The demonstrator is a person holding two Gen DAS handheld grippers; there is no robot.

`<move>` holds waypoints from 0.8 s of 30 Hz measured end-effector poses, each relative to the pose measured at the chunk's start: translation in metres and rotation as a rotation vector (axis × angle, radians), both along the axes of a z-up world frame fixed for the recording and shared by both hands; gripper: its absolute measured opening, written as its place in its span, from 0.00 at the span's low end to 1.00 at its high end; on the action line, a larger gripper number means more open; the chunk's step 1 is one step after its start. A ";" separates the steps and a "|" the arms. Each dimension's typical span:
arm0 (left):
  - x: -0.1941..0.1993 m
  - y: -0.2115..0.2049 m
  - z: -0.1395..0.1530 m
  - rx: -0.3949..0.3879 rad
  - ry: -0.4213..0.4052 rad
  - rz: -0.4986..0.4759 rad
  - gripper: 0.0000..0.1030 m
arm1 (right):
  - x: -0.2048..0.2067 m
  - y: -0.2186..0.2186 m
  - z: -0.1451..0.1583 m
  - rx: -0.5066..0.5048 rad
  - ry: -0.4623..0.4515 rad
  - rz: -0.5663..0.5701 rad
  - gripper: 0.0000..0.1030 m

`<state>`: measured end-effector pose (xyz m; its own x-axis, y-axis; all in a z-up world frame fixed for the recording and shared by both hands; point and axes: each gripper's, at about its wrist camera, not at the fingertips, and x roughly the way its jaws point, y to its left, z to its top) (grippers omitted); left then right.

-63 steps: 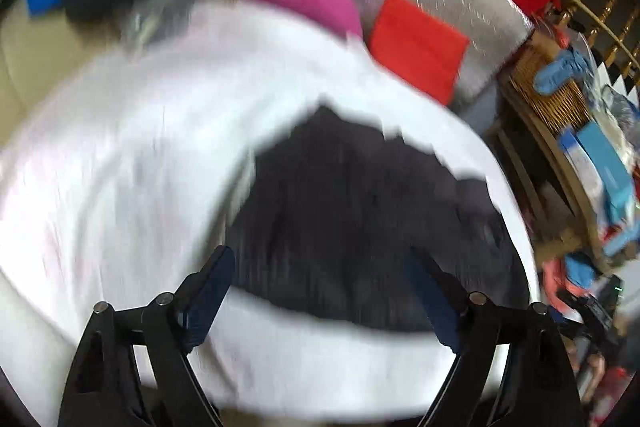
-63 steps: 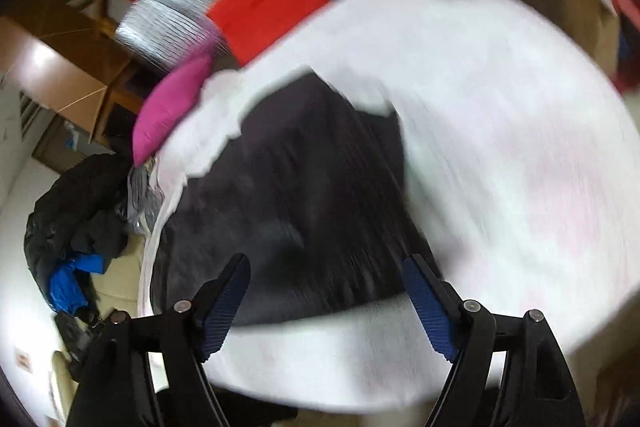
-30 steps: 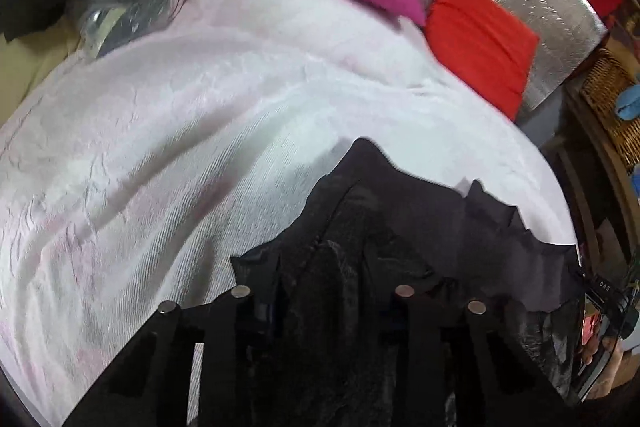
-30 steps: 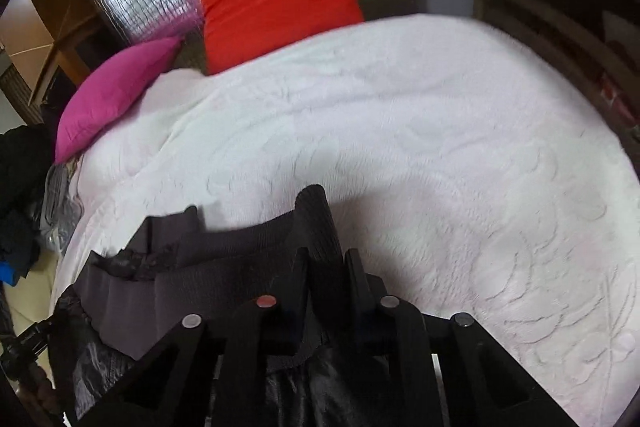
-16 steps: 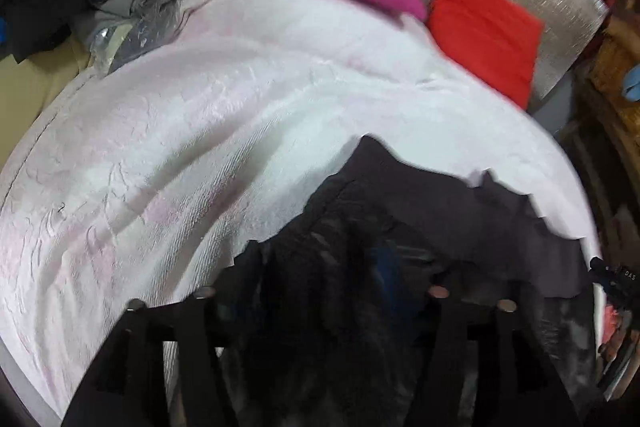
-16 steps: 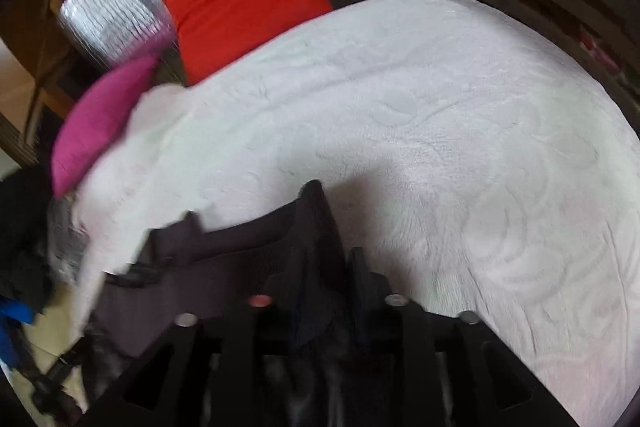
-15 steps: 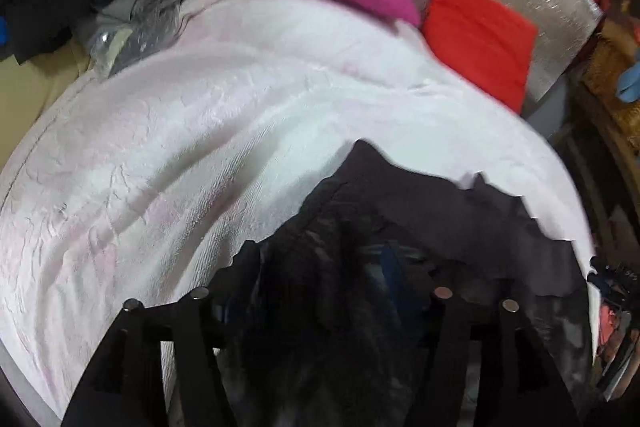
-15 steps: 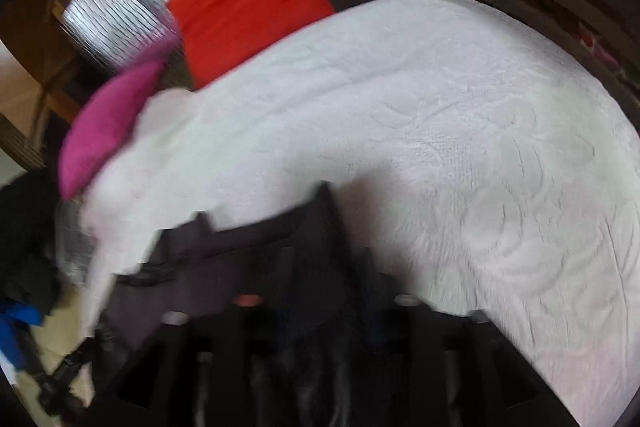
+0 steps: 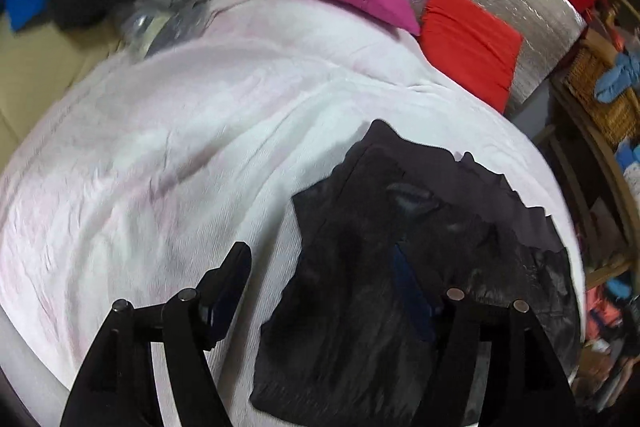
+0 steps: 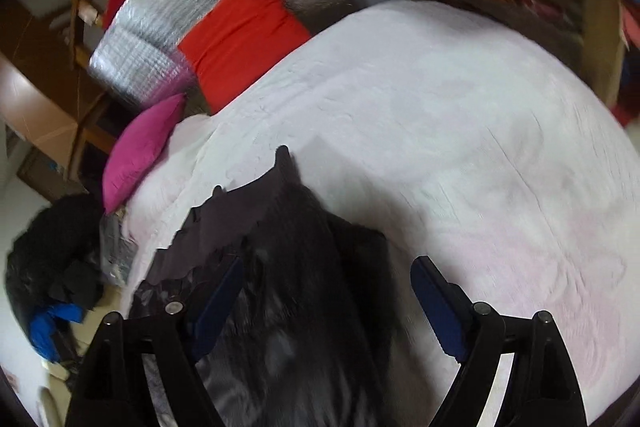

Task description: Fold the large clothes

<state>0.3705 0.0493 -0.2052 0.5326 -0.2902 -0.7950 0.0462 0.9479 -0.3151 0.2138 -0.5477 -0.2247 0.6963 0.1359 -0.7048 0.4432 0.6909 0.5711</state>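
Both grippers, left (image 9: 320, 291) and right (image 10: 324, 291), are opening, fingers apart over the black garment (image 9: 360, 267) lying below them on the bed (image 9: 160, 147).

We're looking along the left gripper (image 9: 320, 291): black angular linkage arms, round silver pivot screws, and dark blue pads on the inner faces of its fingers (image 9: 228, 283). Our right gripper (image 10: 328, 299) is built the same: black struts, silver screws, brighter blue ribbed pads (image 10: 436, 303).
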 end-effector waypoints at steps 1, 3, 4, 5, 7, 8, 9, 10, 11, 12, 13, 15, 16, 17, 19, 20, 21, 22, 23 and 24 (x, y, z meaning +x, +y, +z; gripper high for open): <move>-0.002 0.003 -0.003 -0.022 0.015 0.002 0.71 | -0.007 -0.001 -0.002 0.025 -0.014 0.006 0.86; -0.007 0.005 -0.009 -0.057 0.043 -0.002 0.71 | -0.011 0.001 -0.005 0.032 -0.011 0.032 0.85; -0.009 0.004 -0.012 -0.069 0.052 -0.005 0.71 | -0.012 0.003 -0.010 0.040 0.003 0.047 0.84; -0.011 0.002 -0.013 -0.072 0.054 -0.010 0.71 | -0.012 0.003 -0.015 0.055 0.013 0.054 0.84; -0.012 -0.004 -0.013 -0.073 0.050 -0.029 0.69 | -0.005 0.004 -0.030 0.091 0.054 0.069 0.81; -0.012 -0.007 -0.013 -0.073 0.045 -0.037 0.69 | -0.003 0.006 -0.037 0.097 0.075 0.079 0.78; -0.013 -0.008 -0.013 -0.071 0.040 -0.040 0.68 | 0.002 0.008 -0.044 0.108 0.101 0.095 0.68; -0.013 -0.011 -0.012 -0.057 0.036 -0.041 0.63 | 0.007 0.011 -0.051 0.130 0.118 0.117 0.55; -0.012 -0.012 -0.013 -0.040 0.034 -0.039 0.57 | 0.008 0.014 -0.055 0.147 0.122 0.133 0.49; -0.012 -0.012 -0.014 -0.026 0.036 -0.034 0.44 | 0.009 0.019 -0.053 0.129 0.123 0.145 0.43; -0.011 -0.011 -0.016 -0.017 0.043 -0.031 0.31 | 0.009 0.025 -0.048 0.073 0.120 0.157 0.38; -0.010 -0.007 -0.016 -0.012 0.044 -0.027 0.20 | 0.009 0.036 -0.037 -0.009 0.102 0.171 0.34; -0.011 -0.005 -0.015 -0.010 0.037 -0.021 0.19 | 0.007 0.040 -0.030 -0.047 0.084 0.169 0.32; -0.011 -0.003 -0.015 -0.004 0.028 -0.020 0.19 | 0.005 0.042 -0.025 -0.068 0.074 0.167 0.32; -0.007 -0.004 -0.022 0.083 0.039 -0.008 0.19 | 0.007 0.048 -0.027 -0.138 0.102 0.170 0.31; -0.005 -0.005 -0.029 0.118 0.060 0.001 0.19 | 0.011 0.050 -0.033 -0.158 0.136 0.173 0.31; -0.001 -0.005 -0.039 0.116 0.098 -0.002 0.19 | 0.013 0.050 -0.041 -0.163 0.171 0.175 0.31; 0.000 -0.005 -0.043 0.102 0.120 -0.009 0.19 | 0.015 0.050 -0.047 -0.153 0.191 0.174 0.31; 0.000 -0.005 -0.043 0.101 0.120 -0.008 0.19 | 0.016 0.050 -0.046 -0.152 0.187 0.171 0.31; -0.002 -0.004 -0.040 0.108 0.106 -0.004 0.19 | 0.015 0.049 -0.043 -0.152 0.177 0.169 0.31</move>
<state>0.3689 0.0452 -0.2448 0.4430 -0.2017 -0.8735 0.0224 0.9765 -0.2142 0.2288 -0.4986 -0.2675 0.5371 0.1231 -0.8345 0.3985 0.8349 0.3796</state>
